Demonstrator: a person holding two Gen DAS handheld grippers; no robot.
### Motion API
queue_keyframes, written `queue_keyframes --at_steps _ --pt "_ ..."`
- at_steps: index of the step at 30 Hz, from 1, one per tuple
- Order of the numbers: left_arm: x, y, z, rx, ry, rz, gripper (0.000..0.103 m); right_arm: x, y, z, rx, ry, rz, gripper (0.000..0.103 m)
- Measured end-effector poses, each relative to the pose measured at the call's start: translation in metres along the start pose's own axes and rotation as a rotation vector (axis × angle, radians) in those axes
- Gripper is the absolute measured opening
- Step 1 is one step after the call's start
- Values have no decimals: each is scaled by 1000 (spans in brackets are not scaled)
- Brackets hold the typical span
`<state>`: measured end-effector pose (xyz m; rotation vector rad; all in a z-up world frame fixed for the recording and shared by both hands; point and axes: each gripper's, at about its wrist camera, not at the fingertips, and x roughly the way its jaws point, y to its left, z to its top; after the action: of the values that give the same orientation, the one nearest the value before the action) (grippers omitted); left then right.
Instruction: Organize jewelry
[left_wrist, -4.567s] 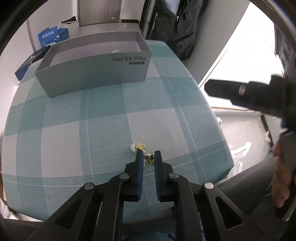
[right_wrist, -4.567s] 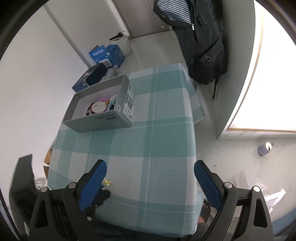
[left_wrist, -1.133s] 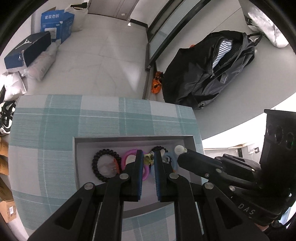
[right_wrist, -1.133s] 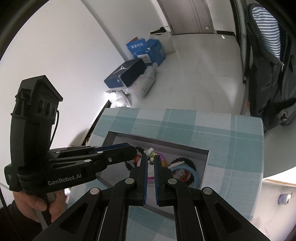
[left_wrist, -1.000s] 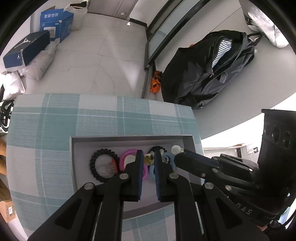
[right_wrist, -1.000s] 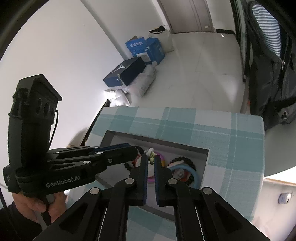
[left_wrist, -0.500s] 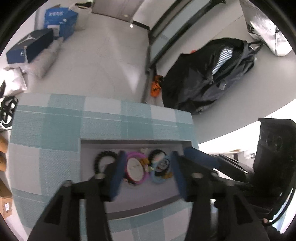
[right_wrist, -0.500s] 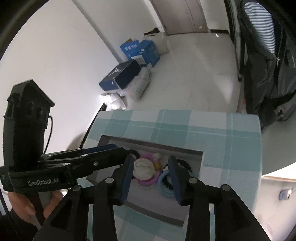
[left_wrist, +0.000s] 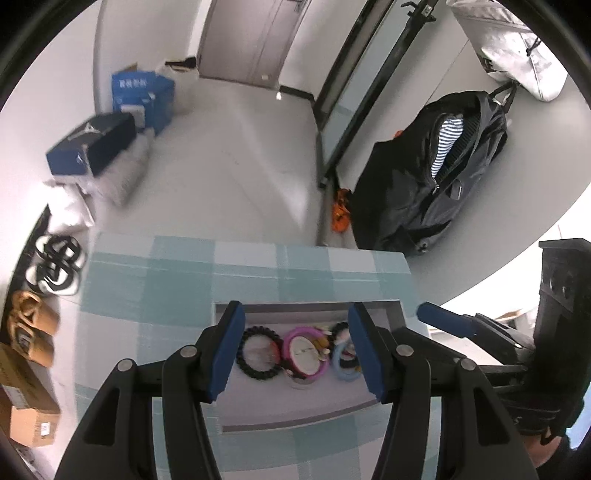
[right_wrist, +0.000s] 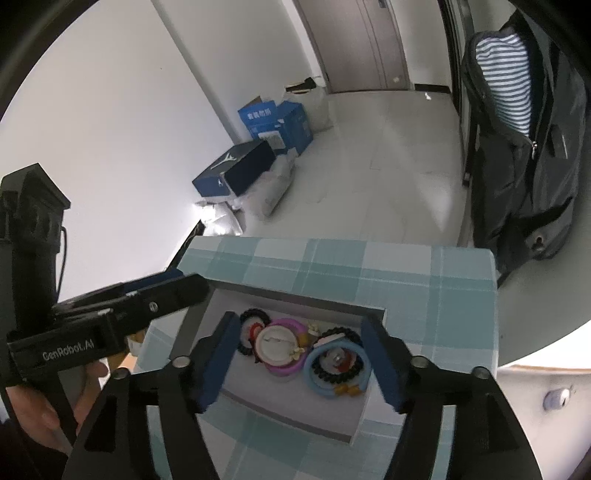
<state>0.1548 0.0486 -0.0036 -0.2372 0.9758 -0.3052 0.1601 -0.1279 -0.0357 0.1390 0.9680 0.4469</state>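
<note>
I am holding my left gripper (left_wrist: 295, 347) above the grey box (left_wrist: 393, 312) with its blue-padded fingers (left_wrist: 225, 354) spread wide and nothing between them. My right gripper (right_wrist: 301, 363) is hovering over the same box (right_wrist: 369, 413), its fingers (right_wrist: 384, 363) likewise parted and carrying nothing. Each gripper is showing at the edge of the other's view, the right one reaching in from the right side and the left one from the left side.

The box is sitting on the table (left_wrist: 177, 280) covered in a teal and white check cloth, near the table's far edge and toward its far right corner. The jewelry is lying in a row along the box's far wall. A black beaded bracelet (left_wrist: 256, 356) is lying at the left end, touching a pink ring (left_wrist: 304, 356) that is surrounding a white round disc (right_wrist: 277, 345). A light blue ring (right_wrist: 336, 369) is lying at the right end, touching the pink one, with a second black beaded bracelet (right_wrist: 341, 341) inside it. Small yellow and white flower earrings (right_wrist: 299, 352) are resting between the pink and blue rings; I cannot tell how many. Two small orange pieces (right_wrist: 347, 389) are lying against the near edge of the blue ring.
</note>
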Motion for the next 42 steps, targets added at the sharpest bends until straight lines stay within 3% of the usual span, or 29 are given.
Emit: queue_keyframes --at_steps 5,8,10,12,18,21,31,42 --pt "-13 -3 -10 13 -31 44 53 -11 0 -6 11 -11 24 75" --pt "-19 -8 -18 25 -53 65 55 -23 6 -11 -18 -54 19 82" --pt "-25 -13 -22 38 -76 83 66 -29 8 -14 -28 -73 17 85" --pt "-31 -16 -26 48 -104 97 71 -36 9 -17 -30 -90 9 87" --pt "-48 -17 -42 37 -154 121 72 -54 9 -29 -34 -138 -44 90" --pt "-51 -14 -52 15 -149 151 78 -64 15 -37 -55 -169 -37 95" --pt "-70 -31 -75 68 -210 170 79 -78 32 -70 -94 -202 -24 103" --pt "-75 -37 -83 82 -217 212 79 -87 30 -79 -87 -211 -38 103"
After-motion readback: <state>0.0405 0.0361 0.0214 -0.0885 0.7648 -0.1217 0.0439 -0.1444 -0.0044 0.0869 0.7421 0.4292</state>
